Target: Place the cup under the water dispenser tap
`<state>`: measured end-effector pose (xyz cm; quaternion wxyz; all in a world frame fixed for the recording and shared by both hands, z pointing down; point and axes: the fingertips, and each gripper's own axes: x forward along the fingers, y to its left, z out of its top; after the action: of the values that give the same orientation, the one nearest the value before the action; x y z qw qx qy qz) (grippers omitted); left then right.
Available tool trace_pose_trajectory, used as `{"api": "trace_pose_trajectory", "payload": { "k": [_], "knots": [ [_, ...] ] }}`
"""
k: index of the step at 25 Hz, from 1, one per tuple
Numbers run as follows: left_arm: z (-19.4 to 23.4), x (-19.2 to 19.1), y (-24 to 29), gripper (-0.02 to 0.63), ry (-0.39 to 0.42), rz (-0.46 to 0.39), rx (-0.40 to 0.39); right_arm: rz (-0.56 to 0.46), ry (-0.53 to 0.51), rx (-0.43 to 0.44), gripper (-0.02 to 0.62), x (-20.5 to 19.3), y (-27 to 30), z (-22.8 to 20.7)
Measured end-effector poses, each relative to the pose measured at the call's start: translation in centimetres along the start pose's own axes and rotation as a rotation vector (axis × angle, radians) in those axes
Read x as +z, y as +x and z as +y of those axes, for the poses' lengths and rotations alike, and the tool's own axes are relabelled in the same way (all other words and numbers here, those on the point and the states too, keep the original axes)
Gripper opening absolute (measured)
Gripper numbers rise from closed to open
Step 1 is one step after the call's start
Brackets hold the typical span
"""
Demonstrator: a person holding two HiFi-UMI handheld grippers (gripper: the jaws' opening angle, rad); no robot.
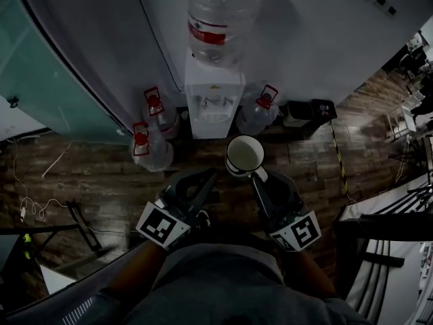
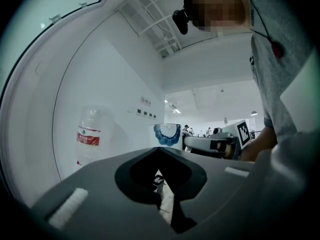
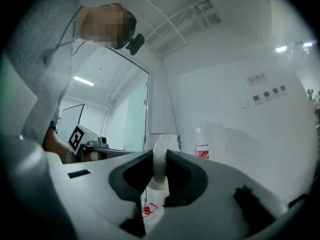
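A white cup (image 1: 245, 156) hangs upright over the dark wood floor, and my right gripper (image 1: 257, 175) is shut on its handle. In the right gripper view the white handle (image 3: 159, 166) is pinched between the jaws, with the cup's body (image 3: 161, 140) just past them. The white water dispenser (image 1: 213, 103) stands ahead against the wall with a big clear bottle (image 1: 216, 19) on top. My left gripper (image 1: 208, 176) floats beside the cup, shut and empty. In the left gripper view, the cup (image 2: 167, 134) shows a blue pattern.
Spare water jugs (image 1: 154, 147) (image 1: 258, 114) with red handles stand on the floor either side of the dispenser. A black box (image 1: 308, 110) sits to its right. A glass partition (image 1: 47, 80) runs along the left; desks and rails (image 1: 406, 215) are at right.
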<state>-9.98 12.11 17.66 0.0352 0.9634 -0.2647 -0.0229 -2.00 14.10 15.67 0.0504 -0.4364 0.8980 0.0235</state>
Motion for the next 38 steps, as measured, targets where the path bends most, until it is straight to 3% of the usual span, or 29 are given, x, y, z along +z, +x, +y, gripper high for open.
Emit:
{"api": "trace_pose_trajectory", "payload": {
  "k": [11,23,38],
  "knots": [
    [5.9,-1.5,4.1,0.006,-0.045,0.061,0.025,-0.019,0.009,-0.007,0.061,-1.7,4.7,-5.1],
    [11.0,-3.5,13.6,0.006,-0.037,0.089,0.161,-0.007,0.062,0.095,0.061,-5.0,8.3,-16.5],
    [20.4,-10.3,22.8,0.006,-0.052,0.067,0.317,0.035,0.102,0.156,0.061,-14.9,14.4,-27.8]
  ]
}}
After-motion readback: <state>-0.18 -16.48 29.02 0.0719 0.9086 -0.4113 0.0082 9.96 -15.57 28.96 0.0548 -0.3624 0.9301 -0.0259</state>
